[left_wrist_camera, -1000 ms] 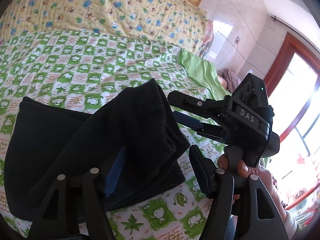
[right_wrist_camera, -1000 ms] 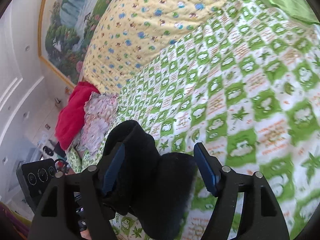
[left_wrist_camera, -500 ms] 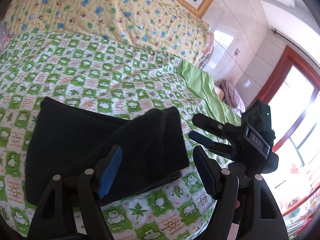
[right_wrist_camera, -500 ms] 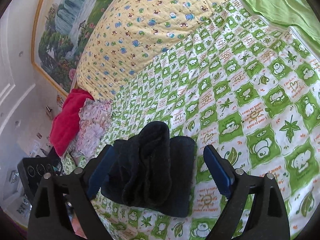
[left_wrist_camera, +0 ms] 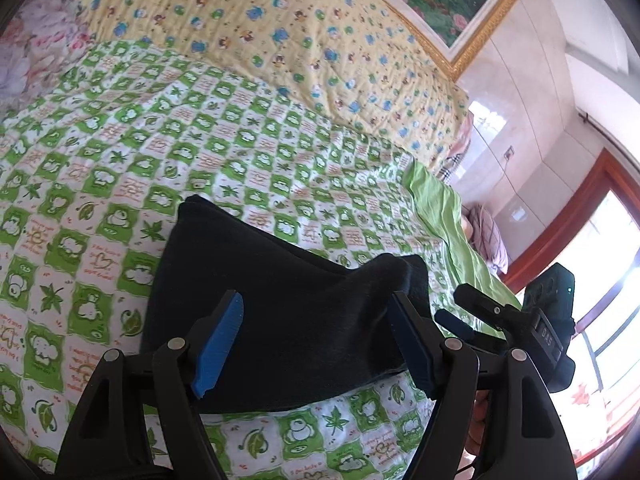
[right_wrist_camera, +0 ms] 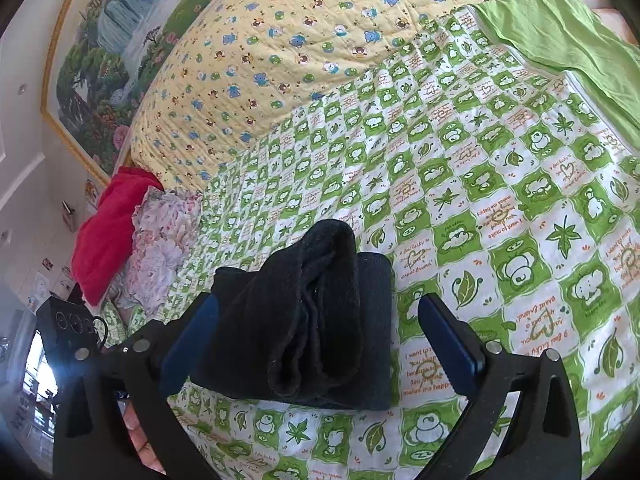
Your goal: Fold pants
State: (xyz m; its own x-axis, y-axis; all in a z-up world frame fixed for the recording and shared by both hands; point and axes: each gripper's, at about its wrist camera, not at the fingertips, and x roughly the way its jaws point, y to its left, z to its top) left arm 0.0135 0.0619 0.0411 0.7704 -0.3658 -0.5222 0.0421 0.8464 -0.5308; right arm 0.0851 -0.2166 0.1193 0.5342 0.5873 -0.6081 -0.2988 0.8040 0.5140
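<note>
The black pants [left_wrist_camera: 288, 316] lie folded in a compact bundle on the green-and-white checked bedspread [left_wrist_camera: 168, 148]. In the right wrist view the bundle [right_wrist_camera: 316, 320] shows a thick rolled fold on top. My left gripper [left_wrist_camera: 316, 336] is open and empty, hovering just above the pants near their front edge. My right gripper [right_wrist_camera: 320, 344] is open and empty too, its jaws wide on either side of the bundle without touching it. The right gripper also shows at the lower right of the left wrist view [left_wrist_camera: 460, 308].
A yellow patterned quilt [left_wrist_camera: 280, 20] lies across the far side of the bed. A green sheet [right_wrist_camera: 560, 40] lies at the bed's right edge. A red cloth [right_wrist_camera: 108, 232] and a floral cloth [right_wrist_camera: 160, 248] lie at the left. A framed painting [right_wrist_camera: 104, 60] hangs behind.
Both grippers let go of the pants, opened wide and pulled back upward. The raised fold has dropped, and the pants now rest flat on the bed.
</note>
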